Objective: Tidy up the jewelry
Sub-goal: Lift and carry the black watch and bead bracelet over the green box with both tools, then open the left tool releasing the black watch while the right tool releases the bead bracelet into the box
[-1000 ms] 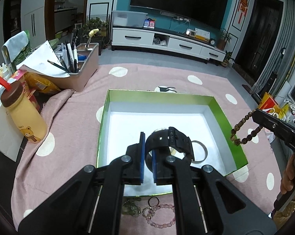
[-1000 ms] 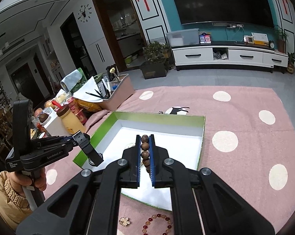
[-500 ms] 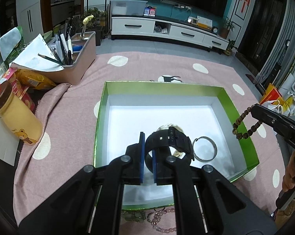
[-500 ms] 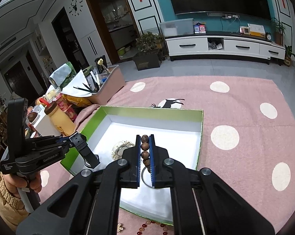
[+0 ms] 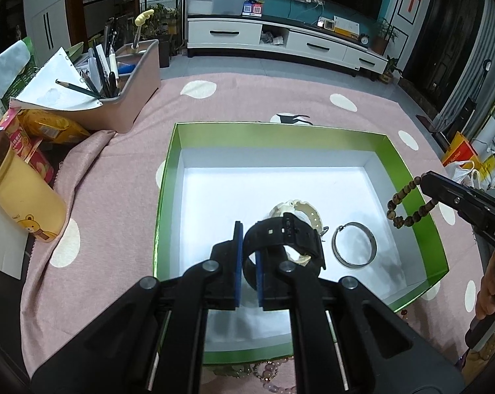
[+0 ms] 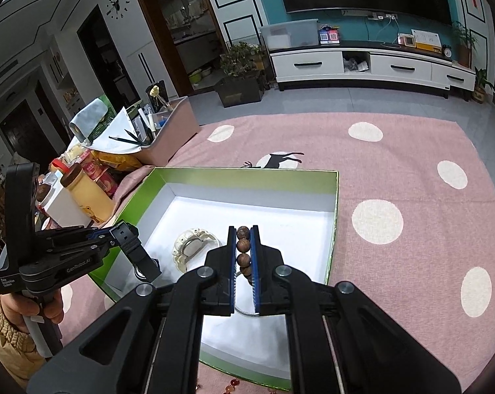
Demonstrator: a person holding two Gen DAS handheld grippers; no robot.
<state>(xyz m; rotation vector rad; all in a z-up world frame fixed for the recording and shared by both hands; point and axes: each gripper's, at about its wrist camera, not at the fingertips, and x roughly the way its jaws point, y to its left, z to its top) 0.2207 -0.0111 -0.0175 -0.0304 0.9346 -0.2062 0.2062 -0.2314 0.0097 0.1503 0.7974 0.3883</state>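
— Where was the black watch (image 5: 285, 234), and which way did it run?

— Clamped by its strap in the left tool (image 5: 249, 262), whose pads were closed on the band. The loop stood on edge above the near half of the green box (image 5: 168, 170); its long side ran left to right, the case end toward the right.

— And the right tool (image 6: 244, 262)?

— Closed on the wooden bead bracelet (image 5: 406, 202). In the right wrist view four beads sat stacked between the pads, running near to far. From the left wrist view the rest hung as a loop over the box's right wall.

— What already lay in the box?

— A cream bangle (image 6: 193, 246) near the middle, partly behind the watch, and a silver bangle (image 5: 355, 244) just to its right, flat on the white floor.

— Any open room?

— The far half of the white floor was bare, walls standing all round. On the pink spotted cloth (image 6: 395, 170) the far and right sides lay free; the left was crowded by a pen caddy (image 5: 129, 98) and a yellow bottle (image 5: 20, 197). A pink bead bracelet (image 5: 270, 372) lay outside the near wall.
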